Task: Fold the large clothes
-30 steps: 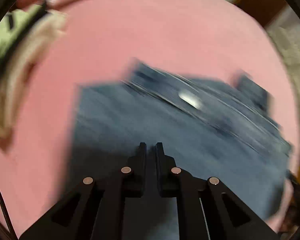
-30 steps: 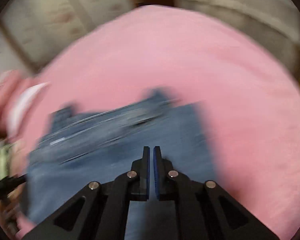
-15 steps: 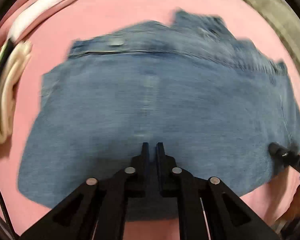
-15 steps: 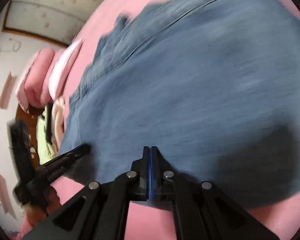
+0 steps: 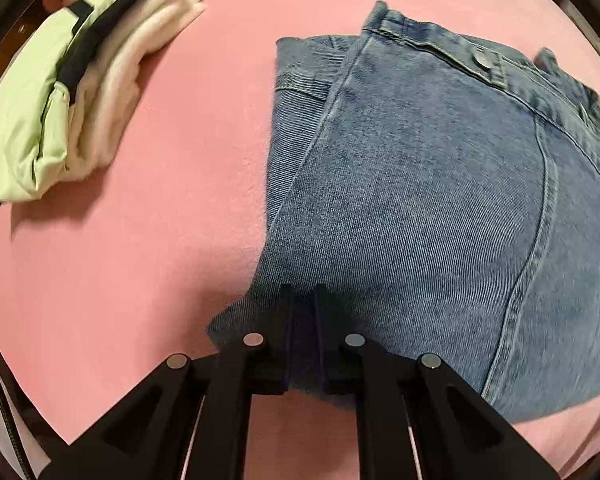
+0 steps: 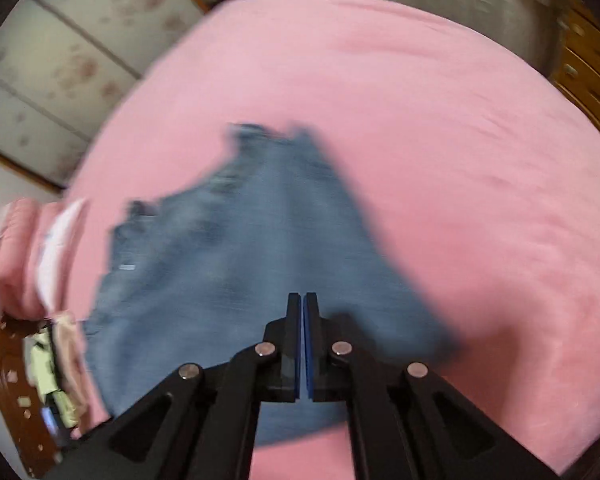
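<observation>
Left wrist view is showing folded pale clothes lying near the pink bed's far left edge, folded denim resting right of them. Left gripper is pinching the denim's near corner. Right gripper is hovering shut, holding nothing, over blurred denim.

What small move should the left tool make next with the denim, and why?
Probably lower and let go. The left tool pinches the near edge of the jeans, which already lie folded on the pink bedcover; the right tool is shut and holds nothing.
</observation>
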The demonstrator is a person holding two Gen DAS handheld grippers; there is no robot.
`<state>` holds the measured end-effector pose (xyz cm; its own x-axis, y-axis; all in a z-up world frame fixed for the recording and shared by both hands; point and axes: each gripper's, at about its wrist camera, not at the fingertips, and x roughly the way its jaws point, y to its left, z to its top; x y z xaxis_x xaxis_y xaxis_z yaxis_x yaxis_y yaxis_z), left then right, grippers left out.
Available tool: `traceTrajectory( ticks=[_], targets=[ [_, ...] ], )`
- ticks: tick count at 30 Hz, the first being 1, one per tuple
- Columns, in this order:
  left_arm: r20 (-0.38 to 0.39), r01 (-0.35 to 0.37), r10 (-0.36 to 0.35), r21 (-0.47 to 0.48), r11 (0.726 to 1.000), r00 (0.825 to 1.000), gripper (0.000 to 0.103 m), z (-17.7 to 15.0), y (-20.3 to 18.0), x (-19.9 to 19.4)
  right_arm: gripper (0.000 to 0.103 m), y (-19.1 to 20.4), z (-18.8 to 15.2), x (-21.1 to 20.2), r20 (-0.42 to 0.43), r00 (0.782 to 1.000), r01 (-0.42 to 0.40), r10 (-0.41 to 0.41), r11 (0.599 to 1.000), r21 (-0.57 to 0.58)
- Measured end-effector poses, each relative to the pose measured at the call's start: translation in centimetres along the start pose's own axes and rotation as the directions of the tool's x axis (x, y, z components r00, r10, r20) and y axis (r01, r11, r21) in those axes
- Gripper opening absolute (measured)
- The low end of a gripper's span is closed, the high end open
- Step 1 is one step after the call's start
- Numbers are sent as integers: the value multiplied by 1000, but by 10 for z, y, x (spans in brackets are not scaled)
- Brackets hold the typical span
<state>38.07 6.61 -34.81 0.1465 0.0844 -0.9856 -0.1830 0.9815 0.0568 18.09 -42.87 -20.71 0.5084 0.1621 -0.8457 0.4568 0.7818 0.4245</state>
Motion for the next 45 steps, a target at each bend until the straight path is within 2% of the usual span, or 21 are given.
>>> traceTrajectory(
  ticks=[3, 5, 6, 8, 10, 11, 12, 14, 19, 22, 25, 26, 29, 31, 33, 36, 38, 39, 42, 44, 45],
  targets=[
    [21, 29, -27, -55, 998, 999, 7, -9, 9, 4, 1, 76, -6, 25, -29, 994, -104, 102, 990, -98],
    [36, 56, -54, -78, 995, 998, 7, -18, 25, 6, 1, 120, -10, 52, -86, 977, -205, 195, 971, -123],
    [43, 70, -67, -84, 994, 997, 7, -22, 29, 7, 1, 132, -15, 62, -114, 974, -212, 198, 969, -129],
    [56, 103, -98, -91, 991, 994, 7, -30, 42, 7, 1, 162, -25, 84, -179, 973, -179, 148, 969, -171],
    [60, 134, -129, -105, 985, 990, 7, -34, 56, 8, 1, 183, -36, 114, -247, 969, -70, 11, 971, -231],
    [59, 150, -144, -115, 982, 988, 7, -35, 59, 8, 1, 184, -45, 129, -296, 951, 7, -88, 965, -264],
    [57, 172, -165, -130, 977, 985, 7, -37, 64, 9, 0, 181, -54, 151, -354, 917, 75, -185, 951, -301],
    [57, 208, -202, -157, 965, 978, 7, -37, 75, 12, 0, 182, -57, 162, -336, 915, 99, -223, 932, -349],
    [46, 293, -291, -259, 920, 955, 7, -41, 98, 15, 0, 209, -51, 184, -385, 872, 131, -301, 903, -410],
    [45, 366, -373, -330, 870, 927, 7, -51, 117, 7, 0, 222, -35, 197, -433, 844, 134, -317, 906, -402],
    [29, 465, -508, -450, 763, 861, 11, -73, 142, -3, 0, 242, -28, 219, -440, 822, 155, -361, 886, -438],
    [25, 479, -539, -495, 725, 842, 20, -82, 149, -4, 0, 248, -28, 222, -432, 815, 166, -387, 869, -465],
    [12, 480, -559, -529, 700, 829, 54, -103, 158, -9, 2, 267, -33, 234, -404, 799, 192, -446, 825, -531],
    [34, 489, -565, -546, 681, 825, 57, -113, 166, -7, 3, 277, -34, 240, -380, 789, 207, -482, 792, -575],
    [66, 515, -593, -578, 633, 802, 64, -111, 172, 2, 3, 285, -38, 245, -374, 785, 213, -494, 782, -586],
    [139, 563, -616, -595, 573, 775, 66, -97, 171, 17, 3, 284, -34, 244, -381, 776, 213, -503, 777, -592],
    [197, 614, -641, -581, 533, 742, 66, -80, 162, 26, 3, 279, -35, 241, -392, 764, 208, -512, 771, -602],
    [206, 625, -644, -572, 532, 737, 66, -71, 157, 28, 3, 279, -39, 242, -399, 758, 206, -515, 770, -603],
    [154, 588, -609, -519, 620, 778, 65, -48, 138, 25, 3, 278, -37, 247, -421, 741, 203, -523, 772, -602],
    [120, 540, -558, -483, 689, 821, 42, -42, 131, 16, 3, 285, -37, 254, -430, 734, 197, -526, 771, -606],
    [122, 530, -544, -476, 702, 830, 34, -42, 130, 13, 3, 286, -37, 257, -433, 733, 195, -524, 772, -605]
  ],
)
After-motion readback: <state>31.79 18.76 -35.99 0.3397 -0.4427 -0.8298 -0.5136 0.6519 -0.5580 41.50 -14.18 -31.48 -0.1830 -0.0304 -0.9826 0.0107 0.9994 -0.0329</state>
